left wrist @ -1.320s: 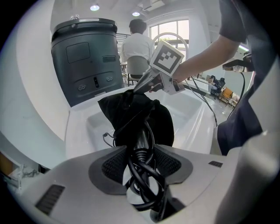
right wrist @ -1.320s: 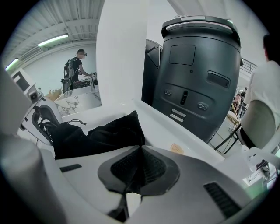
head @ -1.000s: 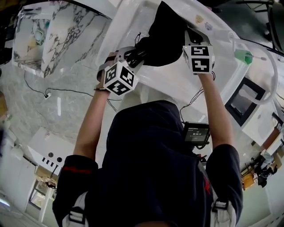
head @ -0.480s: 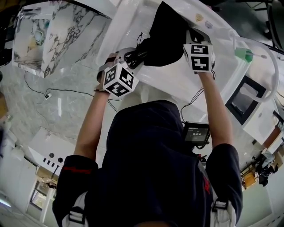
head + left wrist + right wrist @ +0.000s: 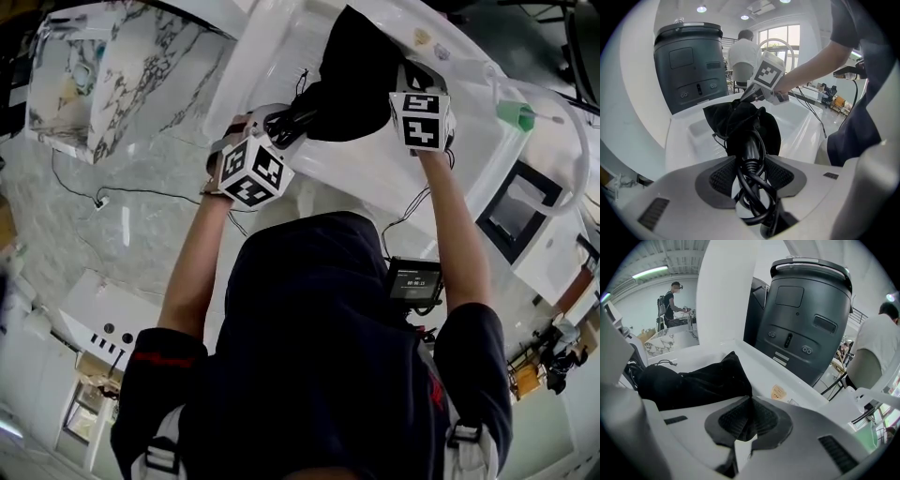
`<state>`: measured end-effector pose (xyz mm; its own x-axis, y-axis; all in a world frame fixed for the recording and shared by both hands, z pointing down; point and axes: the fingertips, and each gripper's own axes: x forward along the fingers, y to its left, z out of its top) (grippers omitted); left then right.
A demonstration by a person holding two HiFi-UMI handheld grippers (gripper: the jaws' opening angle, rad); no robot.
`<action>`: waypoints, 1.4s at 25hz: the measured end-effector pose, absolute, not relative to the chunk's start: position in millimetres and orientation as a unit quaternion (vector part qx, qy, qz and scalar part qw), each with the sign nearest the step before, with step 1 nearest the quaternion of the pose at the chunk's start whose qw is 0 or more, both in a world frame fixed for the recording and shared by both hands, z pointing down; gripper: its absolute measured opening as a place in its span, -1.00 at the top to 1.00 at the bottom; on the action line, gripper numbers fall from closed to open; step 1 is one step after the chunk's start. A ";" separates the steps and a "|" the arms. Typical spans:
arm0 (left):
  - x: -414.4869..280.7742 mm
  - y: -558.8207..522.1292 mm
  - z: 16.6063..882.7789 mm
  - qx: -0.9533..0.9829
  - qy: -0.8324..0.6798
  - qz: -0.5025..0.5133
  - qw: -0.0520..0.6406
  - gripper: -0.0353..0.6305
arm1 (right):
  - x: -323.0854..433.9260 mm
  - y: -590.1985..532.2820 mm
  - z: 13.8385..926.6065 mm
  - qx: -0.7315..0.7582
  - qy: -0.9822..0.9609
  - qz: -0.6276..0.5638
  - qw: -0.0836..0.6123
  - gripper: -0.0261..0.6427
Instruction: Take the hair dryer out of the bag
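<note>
**newguy:** Standing right behind this person at the white counter (image 5: 375, 183). What are the two claws doing?

**regular:** The black bag (image 5: 354, 80) is lying on the counter, with its mouth pointing left and near, toward the left gripper (image 5: 281, 120). That claw is clamping the looped black cord (image 5: 754, 197). Its jaws are sitting partway apart because the bundle is wedged between the pads (image 5: 723, 176), which are pressing on it from both sides.

**newguy:** And the hair dryer (image 5: 749, 143)?

**regular:** It's mostly inside the bag. Only the handle end, with the ribbed bit where the cord joins, is poking out of the gathered mouth, just beyond the left jaws. I can't see the rest of it.

**newguy:** Right side?

**regular:** The right gripper (image 5: 401, 80) is sitting at the far right end of the bag. From its own view, the jaws of the right gripper (image 5: 749, 420) are squeezed almost completely together, pinching the pointed corner of the bag (image 5: 693, 380). So the bag is stretched out between the two claws.

**newguy:** Anything else around?

**regular:** A big dark grey machine (image 5: 806, 319) is standing at the far edge of the counter, and a small orange sticker (image 5: 778, 392) is lying near its base. A person in a white shirt (image 5: 743, 54) is standing farther back.
</note>
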<state>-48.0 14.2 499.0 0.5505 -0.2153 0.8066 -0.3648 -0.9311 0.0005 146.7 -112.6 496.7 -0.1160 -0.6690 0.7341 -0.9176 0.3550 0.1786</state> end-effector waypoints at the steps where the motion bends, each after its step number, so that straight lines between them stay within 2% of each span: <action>1: -48.2 14.6 499.3 0.877 -0.165 0.444 0.084 0.30 | 147.0 -112.5 497.6 0.544 -0.728 0.162 0.384 0.81; 35: -39.6 21.0 491.8 0.887 -0.144 0.432 0.077 0.31 | 170.5 -105.1 516.4 0.558 -0.694 0.159 0.426 0.81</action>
